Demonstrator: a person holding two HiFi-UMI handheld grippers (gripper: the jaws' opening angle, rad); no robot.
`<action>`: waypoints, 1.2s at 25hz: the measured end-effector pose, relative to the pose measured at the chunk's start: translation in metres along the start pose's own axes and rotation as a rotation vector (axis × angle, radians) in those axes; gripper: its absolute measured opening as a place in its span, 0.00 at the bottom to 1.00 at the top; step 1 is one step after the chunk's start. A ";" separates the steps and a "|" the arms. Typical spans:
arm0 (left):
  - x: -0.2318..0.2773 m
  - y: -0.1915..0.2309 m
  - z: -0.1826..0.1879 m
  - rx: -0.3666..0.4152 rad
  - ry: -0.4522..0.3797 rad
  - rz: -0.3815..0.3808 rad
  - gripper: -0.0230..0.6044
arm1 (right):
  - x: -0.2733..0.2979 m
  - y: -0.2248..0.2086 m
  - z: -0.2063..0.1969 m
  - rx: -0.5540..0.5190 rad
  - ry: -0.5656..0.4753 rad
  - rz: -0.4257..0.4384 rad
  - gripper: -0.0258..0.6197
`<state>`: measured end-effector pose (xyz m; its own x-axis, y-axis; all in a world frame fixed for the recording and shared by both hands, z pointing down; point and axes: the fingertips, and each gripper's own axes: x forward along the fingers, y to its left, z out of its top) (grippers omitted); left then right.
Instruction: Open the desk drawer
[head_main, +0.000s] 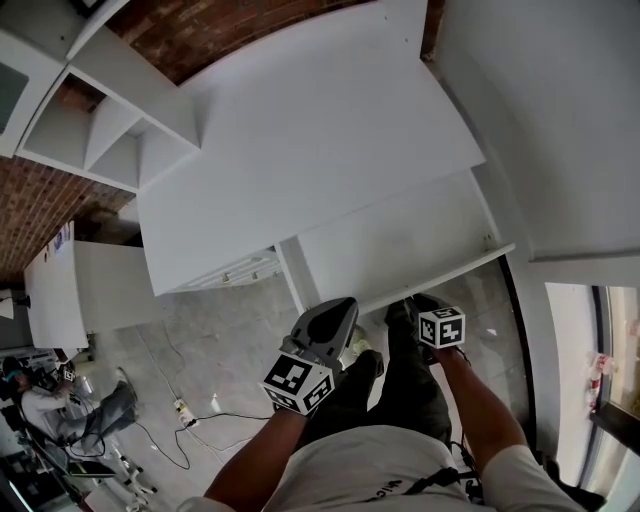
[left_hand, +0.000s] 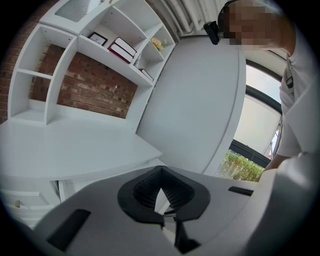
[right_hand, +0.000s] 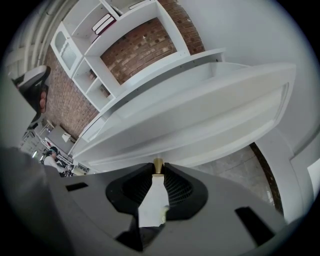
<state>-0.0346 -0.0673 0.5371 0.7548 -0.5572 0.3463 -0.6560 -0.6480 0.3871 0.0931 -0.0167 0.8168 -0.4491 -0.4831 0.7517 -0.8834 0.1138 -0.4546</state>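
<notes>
The white desk (head_main: 300, 130) fills the middle of the head view. Its right-hand drawer (head_main: 400, 238) stands pulled out toward me, with the white inside showing. My right gripper (head_main: 408, 306) is at the drawer's front edge. In the right gripper view its jaws are shut on the small brass drawer knob (right_hand: 158, 164), which sticks out of the white drawer front (right_hand: 210, 120). My left gripper (head_main: 335, 315) hangs just left of the drawer, below the desk edge. Its jaws (left_hand: 159, 171) are shut with nothing between them.
White shelving (head_main: 100, 130) against a brick wall (head_main: 40, 200) stands at the desk's left, with books (left_hand: 122, 49) on a shelf. Smaller drawers (head_main: 230, 270) sit under the desk's left part. Cables (head_main: 185, 415) lie on the floor, and a person (head_main: 40, 400) is far left.
</notes>
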 end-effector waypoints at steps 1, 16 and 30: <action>-0.002 -0.002 -0.001 0.003 0.000 -0.002 0.06 | -0.001 -0.001 -0.002 -0.001 0.000 -0.002 0.16; -0.023 -0.017 -0.004 0.014 -0.009 -0.028 0.06 | -0.013 0.000 -0.020 0.069 0.006 -0.017 0.16; -0.031 -0.025 0.015 0.003 -0.040 -0.050 0.06 | -0.077 0.051 0.021 0.004 -0.036 0.024 0.11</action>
<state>-0.0411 -0.0417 0.5035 0.7862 -0.5447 0.2919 -0.6176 -0.6770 0.4002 0.0858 0.0082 0.7254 -0.4649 -0.5112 0.7229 -0.8719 0.1222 -0.4742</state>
